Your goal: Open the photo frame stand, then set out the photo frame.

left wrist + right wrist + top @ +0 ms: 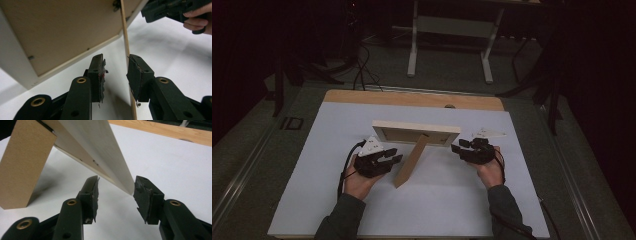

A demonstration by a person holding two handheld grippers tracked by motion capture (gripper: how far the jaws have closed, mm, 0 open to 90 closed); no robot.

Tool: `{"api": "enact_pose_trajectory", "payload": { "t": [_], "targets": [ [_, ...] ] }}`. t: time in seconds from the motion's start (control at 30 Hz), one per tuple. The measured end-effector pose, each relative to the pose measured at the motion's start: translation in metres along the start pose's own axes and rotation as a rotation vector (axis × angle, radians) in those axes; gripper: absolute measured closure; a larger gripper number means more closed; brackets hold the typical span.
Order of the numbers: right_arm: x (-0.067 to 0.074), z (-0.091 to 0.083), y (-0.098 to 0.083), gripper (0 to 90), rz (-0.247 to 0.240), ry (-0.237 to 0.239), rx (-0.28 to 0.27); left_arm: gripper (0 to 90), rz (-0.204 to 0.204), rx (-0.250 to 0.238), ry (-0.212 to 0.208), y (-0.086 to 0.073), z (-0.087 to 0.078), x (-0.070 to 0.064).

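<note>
A pale wooden picture frame (417,131) stands near the middle of the white table, its back toward me, propped on a brown stand leg (412,160). My left gripper (394,156) is just left of that leg. In the left gripper view the jaws (116,71) are open, and the leg's thin edge (125,32) runs up beside the right pad, with the frame's brown back (62,30) beyond. My right gripper (457,146) sits at the frame's right end. Its jaws (116,192) are open, and the frame's pale lower corner (100,147) reaches down between them, close to the right pad. The leg (23,167) is at left.
The white table top (437,200) has a bare wooden strip (412,98) along its far edge. A white desk frame (412,50) and cables stand on the dark floor beyond. The other hand's gripper (172,10) shows at the upper right of the left gripper view.
</note>
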State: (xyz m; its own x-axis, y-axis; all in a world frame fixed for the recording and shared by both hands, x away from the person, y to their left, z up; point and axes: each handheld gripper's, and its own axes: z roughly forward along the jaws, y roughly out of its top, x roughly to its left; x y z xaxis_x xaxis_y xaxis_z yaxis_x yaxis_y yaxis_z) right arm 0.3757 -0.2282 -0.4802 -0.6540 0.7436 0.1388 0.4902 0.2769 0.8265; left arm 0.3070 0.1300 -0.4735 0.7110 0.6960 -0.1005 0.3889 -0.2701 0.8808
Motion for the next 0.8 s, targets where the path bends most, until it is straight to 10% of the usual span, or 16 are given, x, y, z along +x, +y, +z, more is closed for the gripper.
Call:
{"api": "enact_pose_trajectory", "payload": {
  "t": [0.5,0.8],
  "targets": [
    [-0.008,-0.005,0.004,76.4,0.045,-0.061,-0.006,66.4,-0.116,-0.032,0.055,0.004,-0.007,0.012],
    [-0.004,-0.008,0.017,89.5,0.065,-0.075,-0.04,81.7,-0.098,-0.05,0.132,0.011,-0.01,0.01]
  ]
}}
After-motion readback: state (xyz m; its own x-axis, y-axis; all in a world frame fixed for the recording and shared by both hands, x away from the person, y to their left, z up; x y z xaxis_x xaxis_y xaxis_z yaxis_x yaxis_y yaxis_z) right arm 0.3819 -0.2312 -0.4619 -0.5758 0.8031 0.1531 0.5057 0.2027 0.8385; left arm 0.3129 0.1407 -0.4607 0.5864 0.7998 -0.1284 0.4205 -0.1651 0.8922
